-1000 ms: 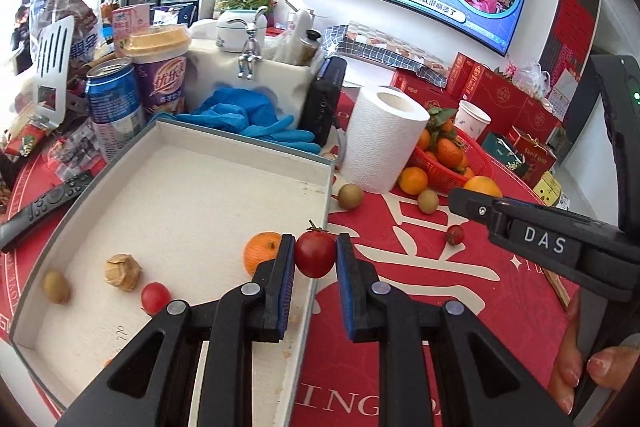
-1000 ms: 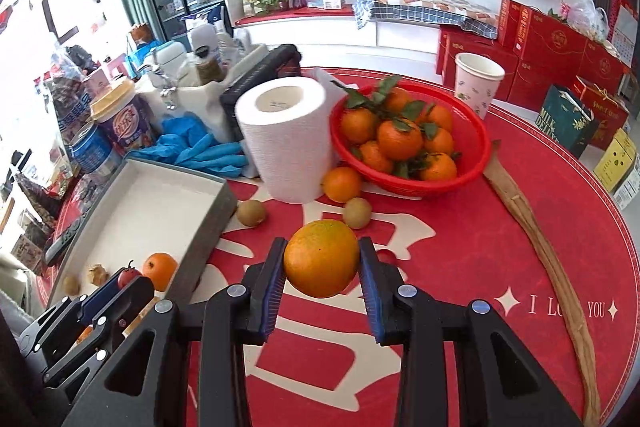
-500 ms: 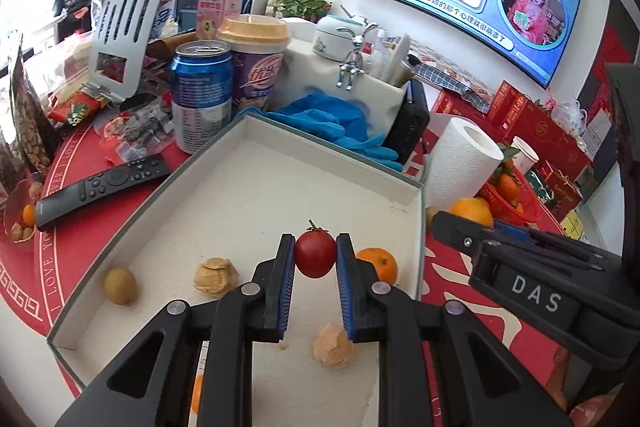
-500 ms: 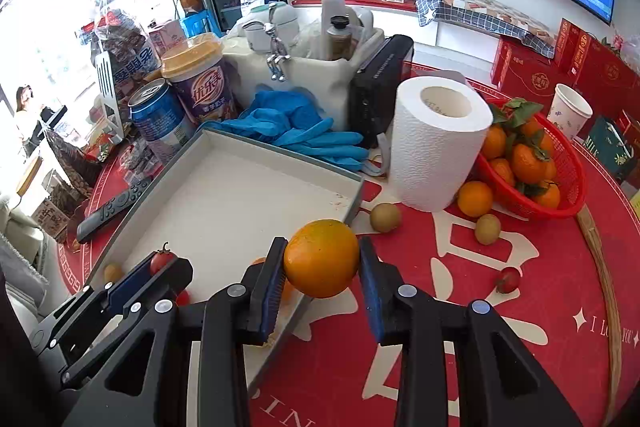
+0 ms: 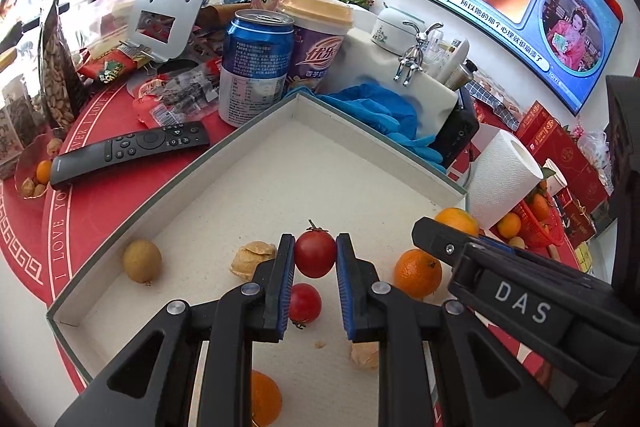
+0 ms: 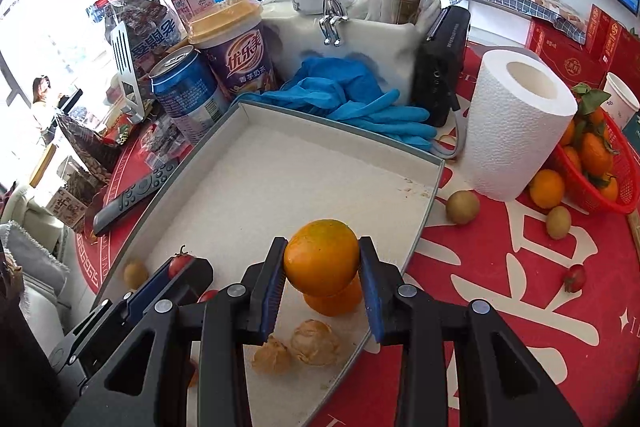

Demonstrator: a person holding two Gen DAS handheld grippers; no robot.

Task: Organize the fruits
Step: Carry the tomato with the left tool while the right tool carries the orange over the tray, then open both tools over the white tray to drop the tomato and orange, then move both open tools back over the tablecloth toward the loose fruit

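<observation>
L gripper pinches tomato; R gripper squeezes orange. Only R view shows 2 kiwis, maybe, outside tray.

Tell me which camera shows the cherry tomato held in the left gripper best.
The left wrist view: the cherry tomato sits centred and close between the left gripper pads, stem up, over the tray. The right wrist view shows it small at the left, partly hidden by that gripper.

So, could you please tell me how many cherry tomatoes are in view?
3 cherry tomatoes: one in the left gripper, one in the tray beneath it, one on the tablecloth right of the tray. Others may be hidden.
</observation>
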